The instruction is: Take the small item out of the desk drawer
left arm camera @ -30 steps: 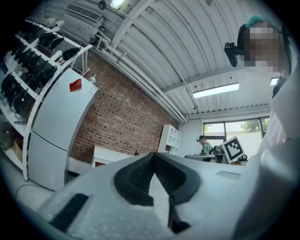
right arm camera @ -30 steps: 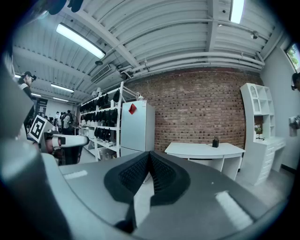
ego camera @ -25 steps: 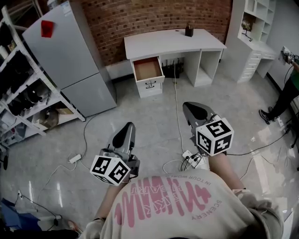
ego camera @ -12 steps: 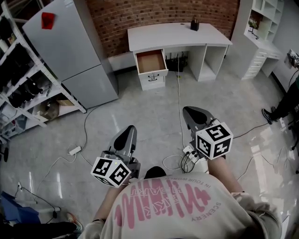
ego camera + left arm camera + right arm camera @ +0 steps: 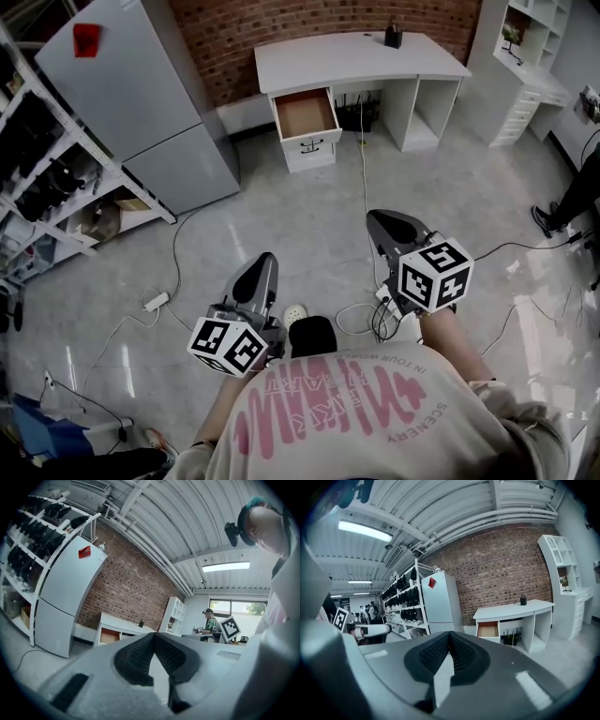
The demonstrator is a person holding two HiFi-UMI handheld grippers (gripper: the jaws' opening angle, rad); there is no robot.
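Standing well back from the white table [image 5: 361, 58], the person holds both claws low in front of the chest, forearms drawn in close to the body and both tools pointing forward over the floor [image 5: 309, 220] toward the table.

The left claw [image 5: 262, 262] sits lower and nearer the body, with its marker cube [image 5: 227, 344] just above the shirt. In its own view the ribbed pads [image 5: 140, 654] meet at the tips, clenched on nothing. The right claw [image 5: 381, 218] reaches a little further forward and sits slightly higher, its marker cube [image 5: 434, 274] tilted toward the camera. Its pads [image 5: 437, 654] are likewise pressed together, with nothing between them.

The drawer [image 5: 305, 114] at the top of the table's left pedestal stands pulled open, showing its brown inside. It is well apart from both claws. The small item cannot be made out from this far away.

A black holder [image 5: 394, 37] stands on the tabletop near the brick wall [image 5: 225, 33]. A grey fridge [image 5: 141, 103] stands left of the table, beside a white shelving rack [image 5: 56, 178]. Cables [image 5: 361, 319] lie on the floor near the person's feet.
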